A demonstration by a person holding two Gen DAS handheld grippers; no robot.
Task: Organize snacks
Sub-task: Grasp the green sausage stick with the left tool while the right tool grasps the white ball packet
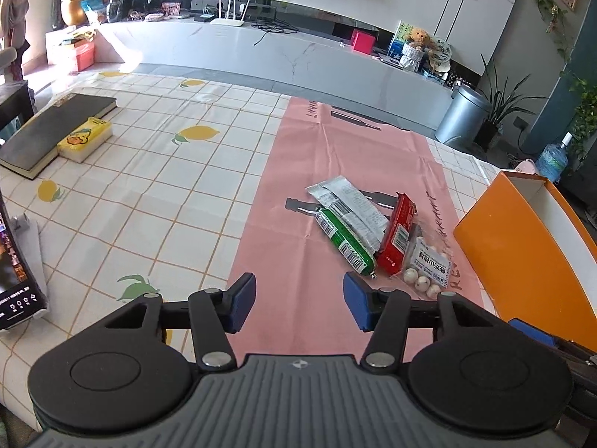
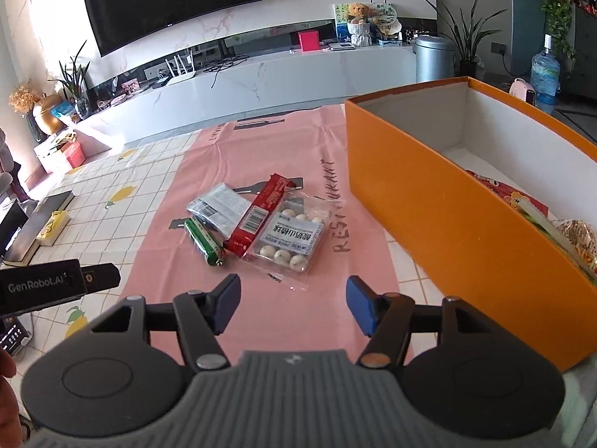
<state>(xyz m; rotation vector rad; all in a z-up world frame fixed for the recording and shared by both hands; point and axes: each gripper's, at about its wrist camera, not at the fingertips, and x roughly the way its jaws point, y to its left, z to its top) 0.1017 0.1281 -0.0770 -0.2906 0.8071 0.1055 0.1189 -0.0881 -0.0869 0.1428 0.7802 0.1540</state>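
Note:
Several snacks lie in a pile on the pink mat [image 1: 335, 156]: a green sausage stick [image 1: 345, 240], a silver packet [image 1: 349, 209], a red bar [image 1: 397, 237] and a clear bag of white balls [image 1: 425, 265]. They also show in the right wrist view: green stick [image 2: 205, 242], silver packet [image 2: 220, 207], red bar [image 2: 257, 220], ball bag [image 2: 291, 235]. My left gripper [image 1: 298, 302] is open and empty, just short of the pile. My right gripper [image 2: 293, 304] is open and empty, just short of the ball bag. An orange box [image 2: 447, 205] stands to the right, with several snacks inside.
A black book [image 1: 48, 130] and a yellow pack [image 1: 86, 138] lie at the table's far left. A dark package [image 1: 18, 272] sits at the left edge. The left gripper's body [image 2: 56, 283] shows at the left of the right wrist view.

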